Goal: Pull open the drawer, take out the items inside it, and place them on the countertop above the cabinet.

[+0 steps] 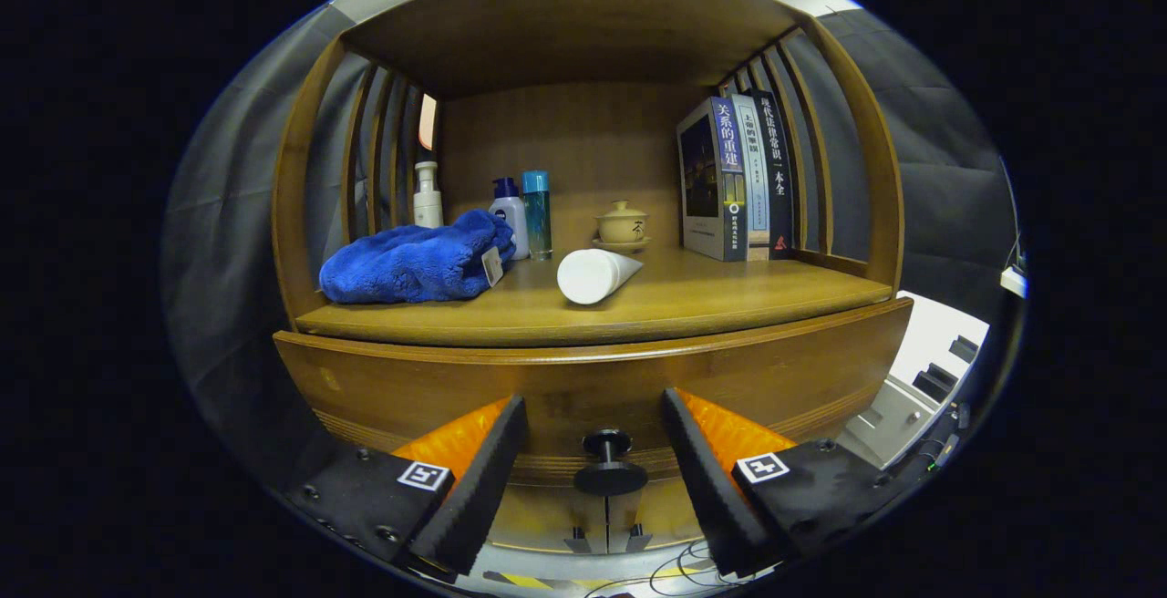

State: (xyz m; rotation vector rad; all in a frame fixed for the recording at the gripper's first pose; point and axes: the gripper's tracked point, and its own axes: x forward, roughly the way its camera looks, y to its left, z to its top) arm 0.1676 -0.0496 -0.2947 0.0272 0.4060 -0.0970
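The wooden cabinet's drawer front [583, 379] faces me, pulled out a little from the cabinet, its inside hidden. Its dark round knob [608, 461] sits between my two fingers, and neither finger touches it. My gripper [593, 425] is open, with a wide gap on each side of the knob. Above the drawer lies the countertop [729, 293]. A white tube [594, 274] lies on its side there, just beyond the fingers. A blue towel [415, 261] is heaped at the countertop's left end.
At the back of the shelf stand a white pump bottle [427, 195], a white bottle with a dark cap [509, 215] and a blue bottle [537, 213]. A lidded tea cup [622, 224] and three upright books [738, 174] stand to the right. Slatted wooden sides enclose the shelf.
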